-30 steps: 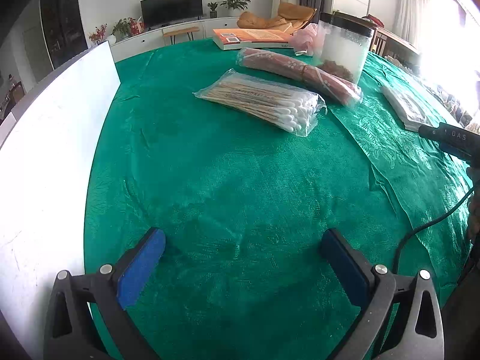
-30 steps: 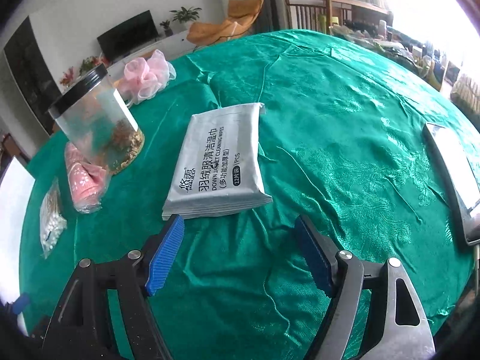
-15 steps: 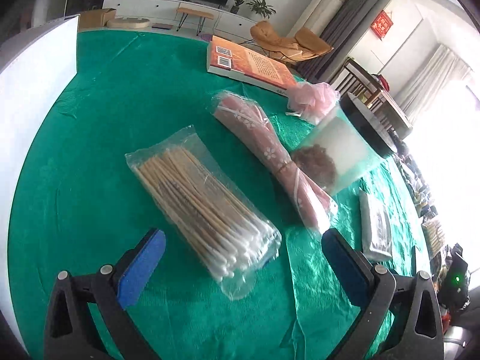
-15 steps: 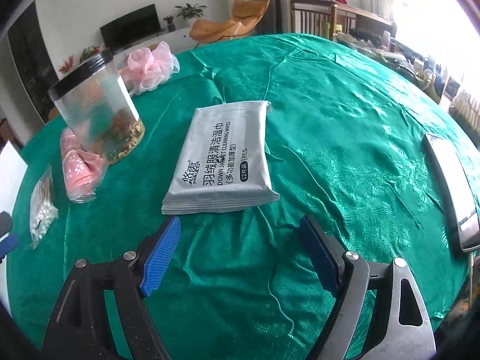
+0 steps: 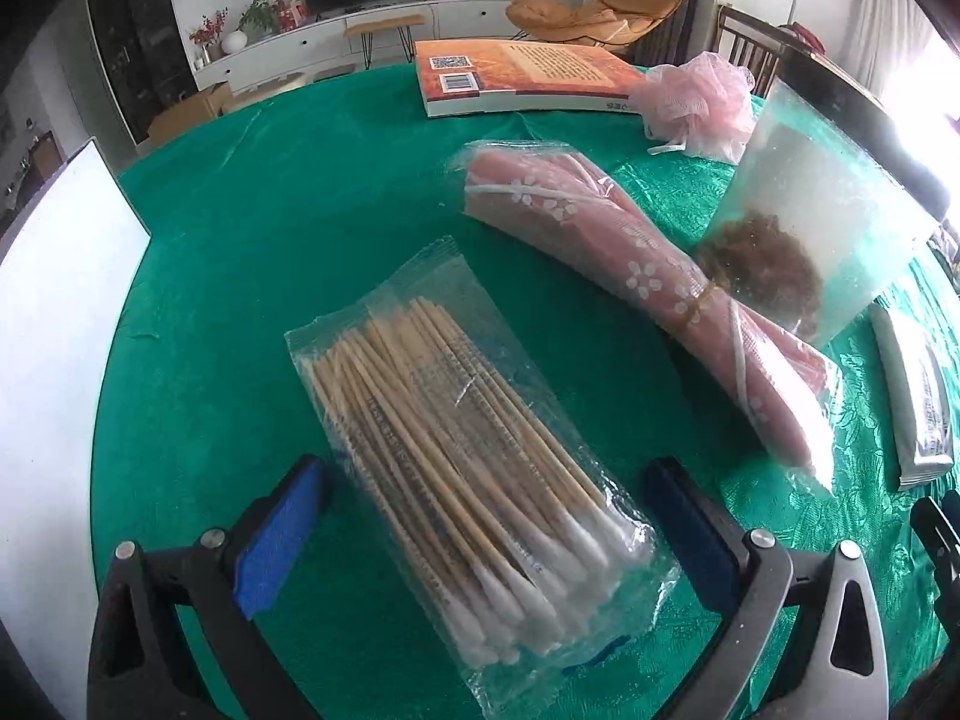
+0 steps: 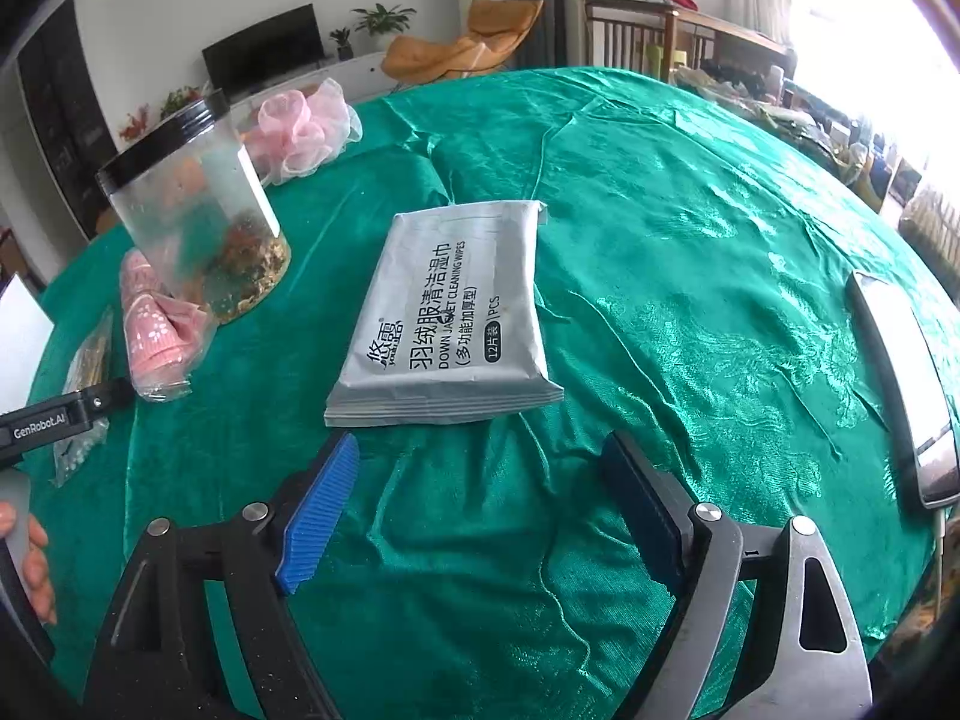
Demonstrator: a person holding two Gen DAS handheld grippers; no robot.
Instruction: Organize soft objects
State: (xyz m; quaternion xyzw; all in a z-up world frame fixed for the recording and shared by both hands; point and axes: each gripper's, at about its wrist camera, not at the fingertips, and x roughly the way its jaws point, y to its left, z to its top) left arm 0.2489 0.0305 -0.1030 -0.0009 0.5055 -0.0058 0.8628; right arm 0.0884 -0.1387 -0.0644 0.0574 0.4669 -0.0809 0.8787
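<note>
A clear bag of cotton swabs (image 5: pixel 420 396) lies on the green tablecloth (image 5: pixel 252 252), its near end between the fingers of my left gripper (image 5: pixel 480 480), which is open and not pressing on it. Beyond it lie a bagged pink rolled cloth (image 5: pixel 636 276) and a pink mesh pouf (image 5: pixel 702 102). A grey pack of wipes (image 6: pixel 450 318) lies just ahead of my right gripper (image 6: pixel 480 450). That gripper's jaws are opening, with only cloth between them.
A clear jar with a black lid (image 6: pixel 198 216) stands between cloth roll and wipes. A book (image 5: pixel 528 75) lies at the far edge, a white board (image 5: pixel 48 360) at the left. A flat glossy device (image 6: pixel 900 372) lies right of the wipes. A hand (image 6: pixel 30 564) holds the left gripper.
The left gripper has moved across the table from bare cloth to over the swab bag, which now sits between its fingers. The right gripper's jaws have widened a little; it stayed in place.
</note>
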